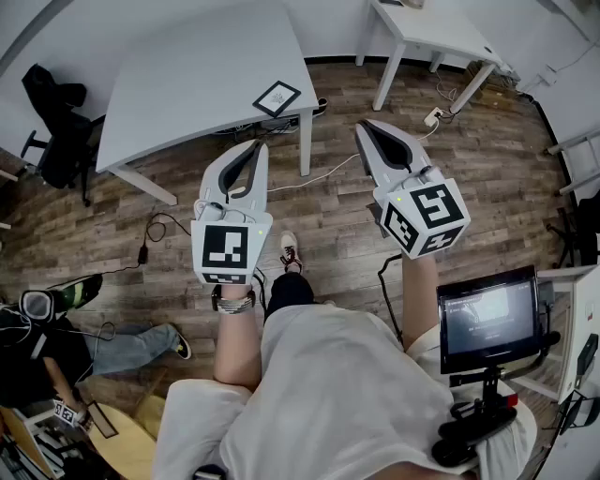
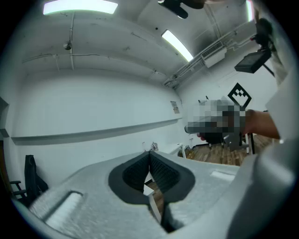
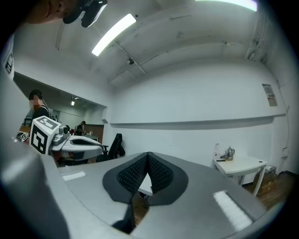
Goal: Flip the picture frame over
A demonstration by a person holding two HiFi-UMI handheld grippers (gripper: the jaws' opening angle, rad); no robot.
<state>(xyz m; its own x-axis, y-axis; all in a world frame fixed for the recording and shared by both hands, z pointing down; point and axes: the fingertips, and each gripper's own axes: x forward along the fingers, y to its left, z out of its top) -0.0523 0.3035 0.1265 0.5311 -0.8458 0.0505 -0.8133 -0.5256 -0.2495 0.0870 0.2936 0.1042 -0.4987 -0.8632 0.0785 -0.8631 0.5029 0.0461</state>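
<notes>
The picture frame (image 1: 277,97), dark-rimmed with a white mat, lies flat near the front right corner of the grey table (image 1: 187,75). My left gripper (image 1: 255,146) is held level over the wooden floor, short of the table's front edge, with its jaws shut and nothing in them. My right gripper (image 1: 364,127) hovers to the right of that corner, also shut and holding nothing. In the left gripper view the fingertips (image 2: 149,154) meet. In the right gripper view the fingertips (image 3: 148,155) meet too. Neither gripper touches the frame.
A white table (image 1: 427,28) stands at the back right, with a power strip (image 1: 433,116) and cables on the floor beside it. A black chair (image 1: 52,117) is at the left. Another person (image 1: 56,342) sits at the lower left. A monitor on a stand (image 1: 487,319) is at my right.
</notes>
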